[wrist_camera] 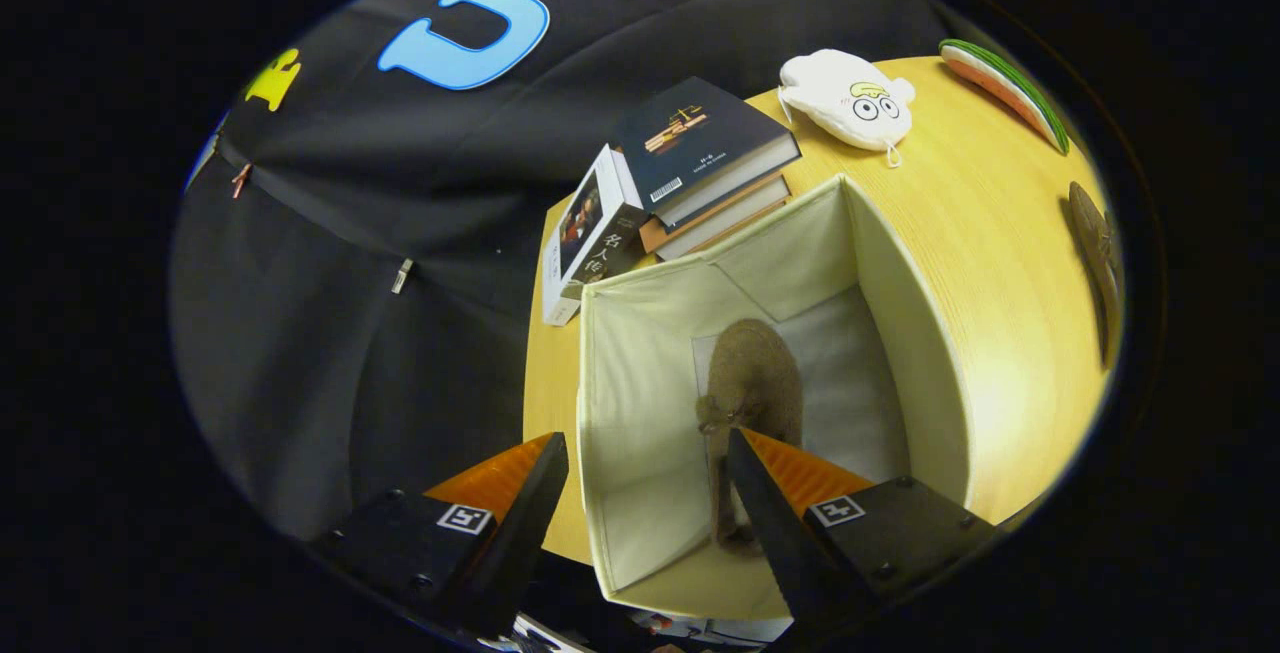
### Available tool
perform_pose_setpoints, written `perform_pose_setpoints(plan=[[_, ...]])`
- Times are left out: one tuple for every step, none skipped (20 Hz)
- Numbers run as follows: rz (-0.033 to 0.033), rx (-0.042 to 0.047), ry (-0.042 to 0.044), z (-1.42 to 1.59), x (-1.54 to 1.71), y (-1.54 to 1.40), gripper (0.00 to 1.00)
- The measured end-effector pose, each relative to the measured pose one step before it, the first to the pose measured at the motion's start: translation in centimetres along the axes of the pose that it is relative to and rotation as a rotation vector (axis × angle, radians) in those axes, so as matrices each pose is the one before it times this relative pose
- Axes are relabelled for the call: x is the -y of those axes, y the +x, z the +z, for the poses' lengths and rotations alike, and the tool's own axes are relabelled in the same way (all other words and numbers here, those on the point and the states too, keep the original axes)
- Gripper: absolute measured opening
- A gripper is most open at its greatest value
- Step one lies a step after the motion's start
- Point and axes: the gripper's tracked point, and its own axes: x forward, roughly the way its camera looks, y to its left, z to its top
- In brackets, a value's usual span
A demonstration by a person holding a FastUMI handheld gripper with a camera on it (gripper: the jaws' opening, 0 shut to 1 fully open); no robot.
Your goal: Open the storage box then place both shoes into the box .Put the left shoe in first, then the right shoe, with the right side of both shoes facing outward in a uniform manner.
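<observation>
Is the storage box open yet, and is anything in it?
Open: the storage box has no lid on, and one brown shoe lies inside.

the right finger of the gripper (pixel 648 448) is covering the near end of the shoe (pixel 755 383) in the storage box (pixel 640 363), while the second shoe (pixel 1095 253) and a green-rimmed thing (pixel 1005 93) at the right are getting cut off and staying unclear.

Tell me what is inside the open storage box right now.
One brown shoe lies on the floor of the storage box. The open gripper hangs over the box's rim, and one finger covers the shoe's near end.
</observation>
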Motion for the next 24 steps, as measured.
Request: perform_pose_setpoints(plan=[[0.00641, 0.01696, -0.01374, 0.479, 0.043, -0.978, 0.98], [0.00502, 0.02042, -0.01918, 0.549, 0.173, -1.180, 0.98], [0.00028, 0.01858, -0.02697, 0.557, 0.450, -1.247, 0.98], [-0.00469, 0.02525, -0.02955, 0.576, 0.820, -1.279, 0.98], [-0.00815, 0.02708, -0.03358, 0.605, 0.996, -1.355, 0.98], [-0.00766, 0.02595, -0.03240, 0.507, 1.080, -1.454, 0.98], [-0.00849, 0.01914, -0.03255, 0.389, 1.271, -1.206, 0.98], [-0.01150, 0.01345, -0.03079, 0.324, 1.383, -1.332, 0.98], [-0.01529, 0.01447, -0.02782, 0.261, 1.608, -1.349, 0.98], [-0.02324, 0.01327, -0.02410, -0.245, 1.660, -0.687, 0.98], [-0.03643, 0.00513, -0.01469, 0.107, 2.260, -1.004, 0.98], [-0.03850, 0.00184, -0.01190, 0.035, 2.337, -1.075, 0.98], [-0.02848, 0.00754, -0.01053, 0.207, 2.377, -0.668, 0.98], [-0.02363, 0.00328, -0.00939, 0.098, 2.205, -0.575, 0.98], [-0.02344, 0.00135, -0.00642, -0.005, 2.375, -0.499, 0.98], [-0.02038, 0.00299, -0.00170, 0.056, 2.280, -0.452, 0.98], [-0.01873, 0.00181, -0.00150, 0.020, 2.184, -0.172, 0.98], [-0.01462, -0.00560, 0.00098, -0.110, 2.084, -0.347, 0.98], [-0.00611, -0.00739, 0.00091, -0.139, 1.965, -0.171, 0.98], [-0.00422, -0.00836, 0.00000, -0.130, 1.706, -0.076, 0.98], [-0.00715, -0.00807, -0.00746, -0.199, 1.760, 0.117, 0.98], [-0.01279, -0.00449, -0.01025, -0.052, 1.873, 0.038, 0.98], [-0.01169, -0.00106, -0.01497, -0.099, 1.766, 0.169, 0.98], [-0.00877, -0.00605, -0.01458, -0.252, 1.564, 0.214, 0.98]])
